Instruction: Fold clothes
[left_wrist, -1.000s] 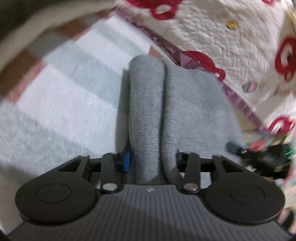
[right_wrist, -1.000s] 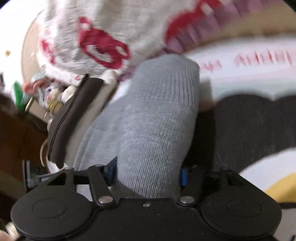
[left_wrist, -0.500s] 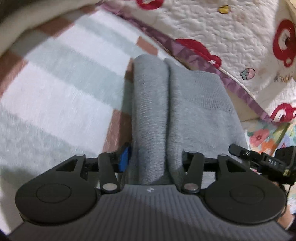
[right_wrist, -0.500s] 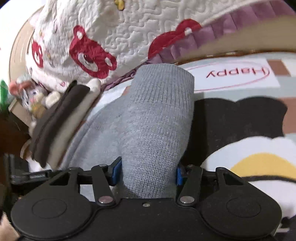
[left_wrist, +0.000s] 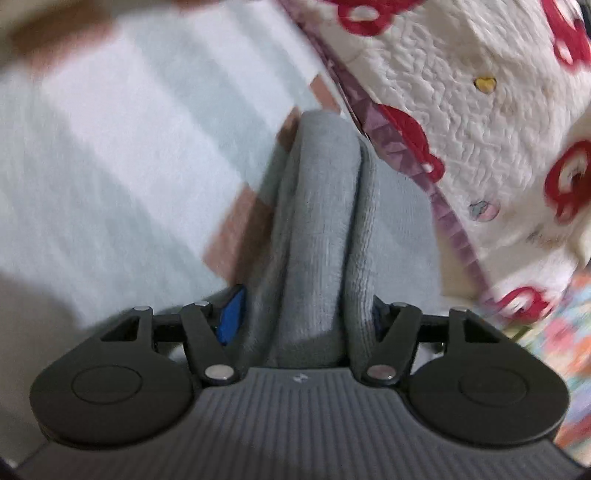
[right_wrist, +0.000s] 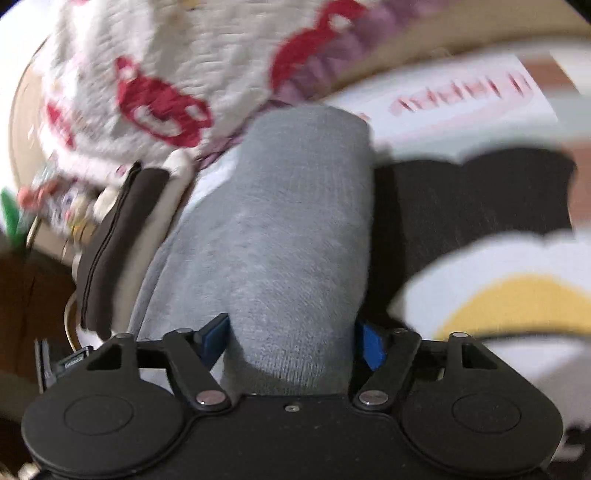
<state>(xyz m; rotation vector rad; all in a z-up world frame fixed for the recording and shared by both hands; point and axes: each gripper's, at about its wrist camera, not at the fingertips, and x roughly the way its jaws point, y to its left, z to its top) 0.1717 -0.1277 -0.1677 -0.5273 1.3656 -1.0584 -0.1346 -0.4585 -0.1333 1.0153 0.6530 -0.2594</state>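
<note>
A folded grey knit garment runs forward from my left gripper, which is shut on a thick bunch of its layers. The blue pad of the left finger shows beside the cloth. In the right wrist view the same grey garment fills the centre as a rounded fold, and my right gripper is shut on it, blue pads pressed to both sides. The garment hangs over a pale striped blanket. Both views are motion-blurred.
A white quilt with red bear prints and a purple frill lies to the right of the garment. In the right wrist view a stack of dark and cream folded cloth sits at the left, and a black, white and yellow blanket print at the right.
Both grippers keep their hold on the grey garment and have moved with it. The quilt has swung closer in the left view, and the second gripper's body has left that frame.
</note>
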